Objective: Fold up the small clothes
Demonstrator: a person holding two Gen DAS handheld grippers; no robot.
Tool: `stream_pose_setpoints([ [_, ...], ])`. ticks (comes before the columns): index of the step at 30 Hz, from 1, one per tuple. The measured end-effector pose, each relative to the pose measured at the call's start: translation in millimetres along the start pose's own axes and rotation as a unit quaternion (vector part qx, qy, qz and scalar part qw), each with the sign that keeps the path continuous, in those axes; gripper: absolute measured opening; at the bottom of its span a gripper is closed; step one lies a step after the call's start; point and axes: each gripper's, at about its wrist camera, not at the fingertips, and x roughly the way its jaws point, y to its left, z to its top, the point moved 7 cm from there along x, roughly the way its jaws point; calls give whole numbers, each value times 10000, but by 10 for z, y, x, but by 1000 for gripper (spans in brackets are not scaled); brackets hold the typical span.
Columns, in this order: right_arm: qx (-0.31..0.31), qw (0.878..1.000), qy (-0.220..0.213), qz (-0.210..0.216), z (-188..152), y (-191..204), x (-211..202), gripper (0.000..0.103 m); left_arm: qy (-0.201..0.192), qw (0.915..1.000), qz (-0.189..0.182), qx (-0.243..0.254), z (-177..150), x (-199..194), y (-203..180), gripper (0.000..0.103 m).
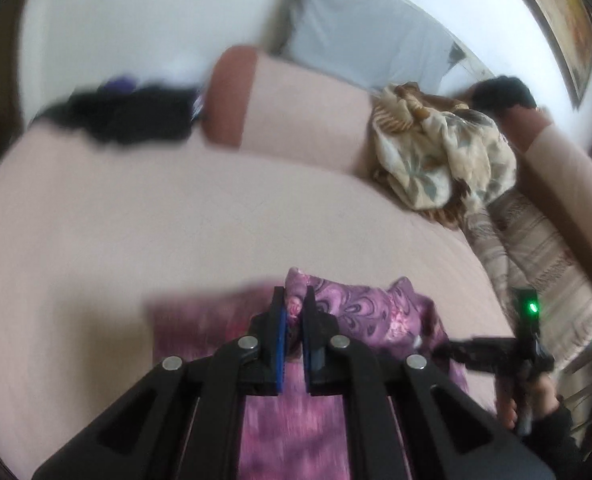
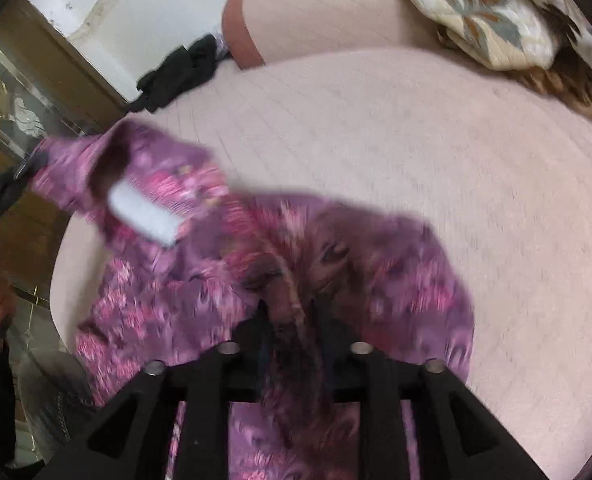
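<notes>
- Pink bedspread (image 1: 136,216) fills both views; we see a bolster cushion (image 1: 280,112) at the far edge, a dark clothes pile (image 1: 132,116) at the far left corner, and a floral bundle (image 1: 439,152) at the far right.
- The task item is the purple patterned garment (image 2: 200,264), at the near edge of the bed, partly draped, partly lifted. White label (image 2: 144,212) faces up, so we read an inside face showing.
- Left gripper (image 1: 294,312): closed on a raised tuft of the garment, cloth pinched between the blue pads.
- Right gripper (image 2: 288,312): jaws narrow with a dark bunched ridge of the garment between them. Blur hides the pad contact; we judge it a grip, likely a looser one.
- Risk: the left pinch is only on a small peak of fabric. A quick pull could slip it out, and that corner drops.
- Risk: the right bite looks thick, probably several layers. Lifting from there may drag hidden layers and make a crooked fold.
- Risk: both views are smeared. We judge the hands fast, so the cloth may swing and land creased.
- Risk: the garment sits at the near edge; if either gripper loses it, hanging weight could pull it off the bed.
- Risk: the grippers are close together; we could cross them or stretch the cloth unevenly.
</notes>
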Motion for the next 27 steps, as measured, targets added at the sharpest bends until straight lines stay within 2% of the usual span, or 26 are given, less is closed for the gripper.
stream_pose_setpoints([
  [2,40,9999,99,103,-240,91,-3,29,183,9994,217,-207,-541,-63,219,6],
  [3,39,9999,75,95,-358,147,-38,29,394,9976,354,-457,-857,-38,372,7],
  [5,110,9998,49,165,-568,233,-101,29,850,9905,334,-1025,-1219,61,530,7],
  [6,211,9995,37,226,-671,245,-126,29,916,9869,242,-1309,-1312,54,584,8],
  [7,322,9991,17,276,-747,234,-146,32,791,9862,154,-1447,-1340,-20,593,8],
  [8,549,9977,-37,383,-856,210,-183,41,675,9871,106,-1447,-1337,-91,582,9],
  [9,829,9950,-111,545,-947,174,-232,45,558,9885,132,-1400,-1336,-171,567,11],
  [10,1109,9908,-211,746,-1009,140,-286,54,433,9895,192,-1367,-1336,-259,564,14],
  [11,1294,9870,-294,912,-1048,113,-328,62,305,9890,207,-1430,-1350,-345,579,23],
  [12,1561,9794,-430,1207,-1089,80,-391,64,245,9876,170,-1541,-1372,-386,609,37],
  [14,1883,9673,-588,1591,-1108,53,-437,68,197,9820,47,-1877,-1393,-413,673,54],
  [16,2193,9574,-585,1787,-1075,17,-376,68,331,9758,-99,-2161,-1393,-330,710,59],
  [17,2328,9530,-565,1853,-1069,-27,-349,68,432,9721,-194,-2298,-1374,-277,706,66],
  [18,2524,9466,-572,1925,-1057,-72,-315,68,596,9650,-284,-2537,-1363,-209,726,72],
  [21,3188,9214,-627,2134,-1012,-239,-201,69,735,9477,-529,-3061,-1281,-104,741,73],
  [23,3495,9044,-579,2378,-966,-270,-122,68,827,9402,-506,-3266,-1235,-21,750,73],
  [25,3585,8982,-628,2465,-928,-266,-108,68,1077,9268,-591,-3549,-1270,144,741,73],
  [27,3619,8977,-626,2436,-896,-257,-67,68,1343,9165,-563,-3727,-1370,317,746,73],
])
